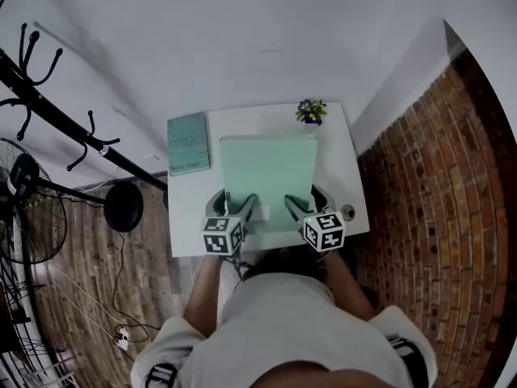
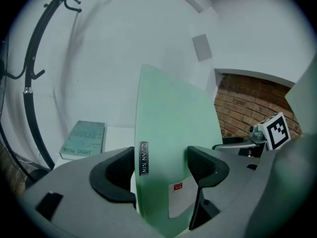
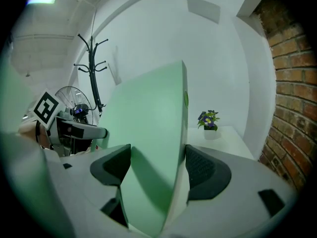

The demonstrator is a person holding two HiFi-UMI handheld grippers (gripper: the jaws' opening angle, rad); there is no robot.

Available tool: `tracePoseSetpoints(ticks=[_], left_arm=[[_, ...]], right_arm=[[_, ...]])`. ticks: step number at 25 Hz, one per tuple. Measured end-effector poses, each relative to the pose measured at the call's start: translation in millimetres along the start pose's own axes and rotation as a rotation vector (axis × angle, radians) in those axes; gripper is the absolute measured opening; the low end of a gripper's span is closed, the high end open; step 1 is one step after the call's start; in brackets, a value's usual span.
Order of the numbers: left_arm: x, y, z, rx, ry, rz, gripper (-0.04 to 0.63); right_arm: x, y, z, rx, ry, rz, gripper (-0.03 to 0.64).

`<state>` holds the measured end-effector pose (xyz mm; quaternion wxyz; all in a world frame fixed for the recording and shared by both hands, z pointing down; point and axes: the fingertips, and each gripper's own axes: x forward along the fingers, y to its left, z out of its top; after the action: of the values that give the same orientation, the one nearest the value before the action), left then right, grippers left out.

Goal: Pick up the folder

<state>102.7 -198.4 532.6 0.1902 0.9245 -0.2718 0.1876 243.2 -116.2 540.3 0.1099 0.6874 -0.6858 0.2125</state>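
Clamping the green folder [image 1: 266, 176], left tool [image 1: 234, 205] and right tool [image 1: 307, 203], book [image 1: 188, 142] beside, flowers [image 1: 311, 111] behind.

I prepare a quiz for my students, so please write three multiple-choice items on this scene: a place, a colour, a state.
1. Where on the table does the book lie?
A. left of the folder
B. right of the folder
C. on the folder

2. What colour is the folder?
A. red
B. light green
C. black

3. How are the left tool and right tool?
A. both open
B. only the left shut on the folder
C. both shut on the folder

1 A: the head view shows it beside the folder's left edge.
2 B: every view shows pale green.
3 C: each tool's view shows its jaws pressed on the folder.
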Motion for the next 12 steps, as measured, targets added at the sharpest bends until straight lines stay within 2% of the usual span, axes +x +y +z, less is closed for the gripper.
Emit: tracePoseSetpoints(ticks=[5,12], left_arm=[[6.4,-11.8,34.2,0.053,-0.075,0.002,0.333],[-5.9,-20.6,66.9,0.079,-0.163,0.011,0.333]], right_arm=[[-4.8,-15.4,31.6,-0.018,-0.074,-0.008,0.344],[-18.3,-15.7,73.5,-0.101,-0.17,-0.011,0.345]])
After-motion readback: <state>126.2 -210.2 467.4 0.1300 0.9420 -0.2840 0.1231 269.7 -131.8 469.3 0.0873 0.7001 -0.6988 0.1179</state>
